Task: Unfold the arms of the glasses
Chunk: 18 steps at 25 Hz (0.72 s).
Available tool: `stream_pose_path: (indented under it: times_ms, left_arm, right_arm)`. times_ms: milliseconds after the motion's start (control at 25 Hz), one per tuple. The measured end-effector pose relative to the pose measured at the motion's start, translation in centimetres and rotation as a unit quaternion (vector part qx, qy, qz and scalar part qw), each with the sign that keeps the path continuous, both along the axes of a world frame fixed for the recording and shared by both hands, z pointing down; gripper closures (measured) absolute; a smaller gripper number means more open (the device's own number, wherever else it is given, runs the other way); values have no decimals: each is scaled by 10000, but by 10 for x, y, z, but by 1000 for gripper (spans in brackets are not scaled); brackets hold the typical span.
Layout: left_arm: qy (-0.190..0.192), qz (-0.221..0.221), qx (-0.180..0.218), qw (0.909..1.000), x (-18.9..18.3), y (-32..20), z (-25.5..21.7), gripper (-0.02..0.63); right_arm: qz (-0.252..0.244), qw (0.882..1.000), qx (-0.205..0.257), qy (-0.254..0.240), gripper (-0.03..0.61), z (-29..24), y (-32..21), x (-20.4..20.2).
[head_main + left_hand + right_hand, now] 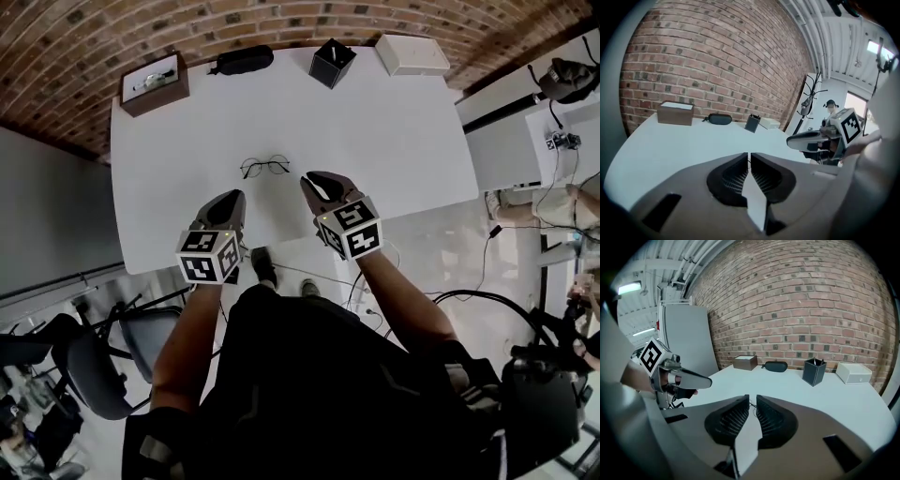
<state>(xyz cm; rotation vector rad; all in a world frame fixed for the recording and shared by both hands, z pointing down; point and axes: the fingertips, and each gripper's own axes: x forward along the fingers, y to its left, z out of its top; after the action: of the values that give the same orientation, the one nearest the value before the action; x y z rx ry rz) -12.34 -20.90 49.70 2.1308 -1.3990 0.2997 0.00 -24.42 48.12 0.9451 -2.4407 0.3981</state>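
**Both grippers clenched, short of the glasses**

A brick wall (717, 61) stands behind a white bench (403, 141). The person stands at the bench's near edge with a gripper in each hand.

The left gripper (232, 198) and the right gripper (315, 179) hang side by side over the near part of the bench, tips pointing away from the person and tilted down. In the left gripper view the fingers (733, 171) are clenched with only a thin slit between the pads, and they grasp nothing. In the right gripper view the fingers (773, 416) are likewise clenched and hold nothing.

Along the far edge, from left to right, stand a brown box (155, 84) with a white top, a black case (242, 60), a black pen cup (332, 63) and a white box (412, 54).

The glasses (265, 167), with a thin wire frame and round lenses, lie on the bench just beyond the two sets of tips, between them and touched by neither. The arms are too thin to make out.
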Motion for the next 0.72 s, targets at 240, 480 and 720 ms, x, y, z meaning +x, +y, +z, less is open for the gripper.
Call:
stream_pose_path:
  times_ms: [240,480,720]
  left_arm:
    - [-112,59,-295,9995,-8,-19,33,580]
    - [-131,259,-668,9973,-10,-35,69,506]
    - [-289,412,-979,9939,-8,-49,104,506]
  right_arm:
    - [78,9995,-226,229,566,32,-16,-8]
    - [124,9981,-440,424,566,63,-27,-19]
    - [198,9963,-605,578,565,94,-39,-23]
